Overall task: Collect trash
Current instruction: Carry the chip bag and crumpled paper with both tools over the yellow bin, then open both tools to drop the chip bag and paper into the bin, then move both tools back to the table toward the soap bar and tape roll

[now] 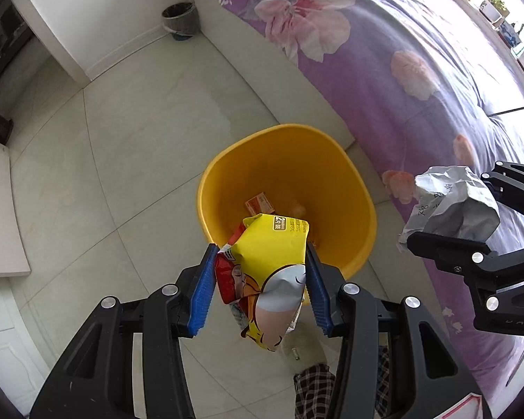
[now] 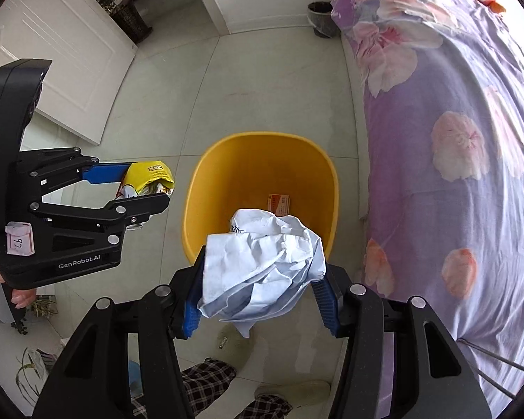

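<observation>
Tools [image 1: 260,279] [image 2: 260,291] downward above yellow bin [image 1: 286,195]

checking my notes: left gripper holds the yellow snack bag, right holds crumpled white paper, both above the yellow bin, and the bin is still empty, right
One thing is off: the yellow bin is not empty. The right wrist view shows a small orange carton lying on its bottom. The rest stands: the left gripper holds the yellow snack bag, and the right gripper holds the crumpled white paper, both above the bin.
</observation>
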`<state>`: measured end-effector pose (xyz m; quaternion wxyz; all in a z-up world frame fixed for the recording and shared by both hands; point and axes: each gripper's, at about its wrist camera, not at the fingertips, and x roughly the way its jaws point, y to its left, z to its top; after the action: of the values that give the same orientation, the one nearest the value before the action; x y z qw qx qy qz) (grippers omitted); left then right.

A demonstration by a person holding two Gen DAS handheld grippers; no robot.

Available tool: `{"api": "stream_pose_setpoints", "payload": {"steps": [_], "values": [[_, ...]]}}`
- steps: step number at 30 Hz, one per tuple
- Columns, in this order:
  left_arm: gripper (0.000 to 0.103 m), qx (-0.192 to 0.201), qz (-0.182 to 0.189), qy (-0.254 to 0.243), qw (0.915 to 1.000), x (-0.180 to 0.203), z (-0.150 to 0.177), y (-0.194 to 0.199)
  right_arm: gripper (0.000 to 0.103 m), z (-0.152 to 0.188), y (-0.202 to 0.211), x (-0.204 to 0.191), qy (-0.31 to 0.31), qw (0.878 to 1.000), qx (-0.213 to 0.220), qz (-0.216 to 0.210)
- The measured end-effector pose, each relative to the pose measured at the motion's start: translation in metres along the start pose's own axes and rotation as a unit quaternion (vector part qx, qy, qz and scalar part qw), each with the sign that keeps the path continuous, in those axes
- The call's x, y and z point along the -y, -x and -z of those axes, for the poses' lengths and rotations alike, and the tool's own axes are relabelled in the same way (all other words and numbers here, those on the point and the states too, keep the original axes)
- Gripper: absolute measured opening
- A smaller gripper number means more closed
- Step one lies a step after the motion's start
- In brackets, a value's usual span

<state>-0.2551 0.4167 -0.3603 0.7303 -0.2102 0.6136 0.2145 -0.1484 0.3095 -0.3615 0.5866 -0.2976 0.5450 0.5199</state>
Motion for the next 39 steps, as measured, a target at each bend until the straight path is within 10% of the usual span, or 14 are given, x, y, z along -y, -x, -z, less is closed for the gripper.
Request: {"api": "stream_pose_setpoints", "payload": {"steps": [25,39], "values": [[0.063,-0.029,-0.008,0.005,0.9995,-0.010,-0.006,-0.054,0.069,-0.012,-0.065,0.013,0.016,0.999,-0.037,-0.002],[0.063,0.011,-0.016,0.007,0.9998,0.003,-0.012,0.043,0.069,0.001,0.037,-0.016,-0.001,1.000,0.004,0.015]]}}
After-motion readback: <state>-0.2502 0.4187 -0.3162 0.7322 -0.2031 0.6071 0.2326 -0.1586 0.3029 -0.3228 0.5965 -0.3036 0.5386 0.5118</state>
